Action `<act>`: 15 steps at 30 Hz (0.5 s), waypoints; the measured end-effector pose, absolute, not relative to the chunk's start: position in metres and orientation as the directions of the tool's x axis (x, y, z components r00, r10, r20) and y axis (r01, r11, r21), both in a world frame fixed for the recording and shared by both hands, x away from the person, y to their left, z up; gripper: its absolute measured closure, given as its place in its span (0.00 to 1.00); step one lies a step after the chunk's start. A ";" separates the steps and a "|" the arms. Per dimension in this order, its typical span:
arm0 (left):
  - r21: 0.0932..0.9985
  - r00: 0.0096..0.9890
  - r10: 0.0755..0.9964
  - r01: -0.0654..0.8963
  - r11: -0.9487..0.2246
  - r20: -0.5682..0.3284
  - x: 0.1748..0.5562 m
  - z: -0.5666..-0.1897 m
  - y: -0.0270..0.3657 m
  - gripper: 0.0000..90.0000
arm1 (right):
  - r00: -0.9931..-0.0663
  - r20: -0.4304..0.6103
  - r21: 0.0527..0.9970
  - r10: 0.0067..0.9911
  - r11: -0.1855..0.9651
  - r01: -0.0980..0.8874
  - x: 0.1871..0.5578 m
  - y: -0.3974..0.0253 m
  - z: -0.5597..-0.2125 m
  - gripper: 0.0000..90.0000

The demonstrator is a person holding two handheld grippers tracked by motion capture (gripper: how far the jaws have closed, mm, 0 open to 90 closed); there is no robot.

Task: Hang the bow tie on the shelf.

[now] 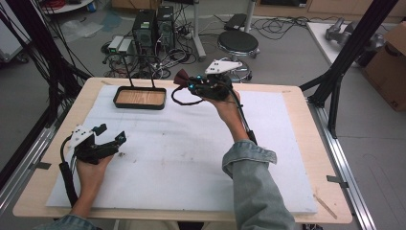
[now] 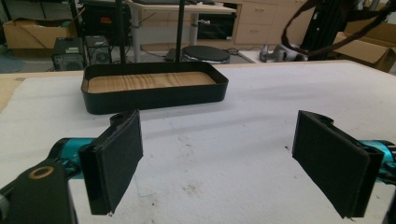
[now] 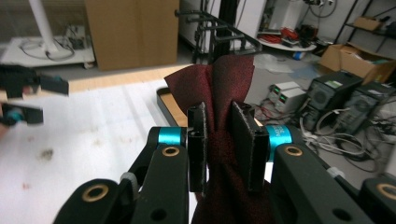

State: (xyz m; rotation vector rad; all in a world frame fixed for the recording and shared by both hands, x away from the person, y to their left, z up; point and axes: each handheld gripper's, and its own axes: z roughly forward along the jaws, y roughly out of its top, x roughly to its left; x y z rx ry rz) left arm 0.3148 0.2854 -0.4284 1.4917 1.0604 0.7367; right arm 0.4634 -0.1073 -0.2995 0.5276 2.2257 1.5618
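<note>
Right gripper [image 3: 219, 140] jaws pinch maroon cloth [image 3: 229, 77]; no legible writing.

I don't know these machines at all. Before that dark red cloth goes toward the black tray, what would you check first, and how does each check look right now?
1. Right claw has a firm hold on the dark red cloth: ok, jaws are pinched on it.
2. Cloth is lifted off the white mat: ok.
3. Black tray has room inside: ok, its wooden floor is bare.
4. Left claw stays out of the path: ok, it is open, low over the mat's near left side.
5. Cloth will fit fully inside the tray: cannot tell, it is bunched.
</note>
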 end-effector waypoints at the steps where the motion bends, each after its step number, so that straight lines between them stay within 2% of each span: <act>1: 0.975 0.405 0.908 0.223 0.010 -0.102 0.315 -0.428 0.285 0.18 | -0.864 -0.087 0.947 0.496 0.311 0.084 0.466 -0.104 -0.299 0.85; 15: 0.976 0.411 0.905 0.217 0.020 -0.110 0.316 -0.429 0.285 0.18 | -0.880 -0.030 0.957 0.474 0.267 0.111 0.501 -0.061 -0.302 0.85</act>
